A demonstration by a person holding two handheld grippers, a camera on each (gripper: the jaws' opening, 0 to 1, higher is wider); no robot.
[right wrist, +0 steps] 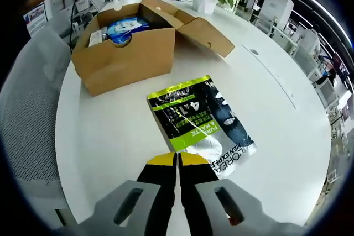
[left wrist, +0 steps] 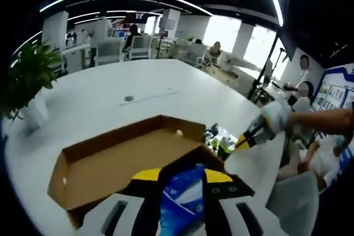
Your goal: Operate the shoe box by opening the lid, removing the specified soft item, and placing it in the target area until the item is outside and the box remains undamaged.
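Beside the open shoe box [right wrist: 130,48], on the near side of it in the right gripper view, a green, black and silver pouch [right wrist: 200,124] lies flat on the white table [right wrist: 287,153], already outside the box and a little apart from its wall. The right gripper [right wrist: 177,161] hovers just short of that pouch with its jaws pressed together and nothing between them. Over the box, the left gripper [left wrist: 183,176] has its jaws closed on a blue and white packet [left wrist: 182,197], with the lid [left wrist: 119,153] folded back flat beyond it.

More blue items appear to sit inside the box [right wrist: 123,29], so I judge the risks to lie there. If the left gripper pulls sideways instead of lifting clear, the packet could catch the cardboard rim and tear it or drag the whole box across the table. A soft packet pinched at one end may also slip free and fall back inside.
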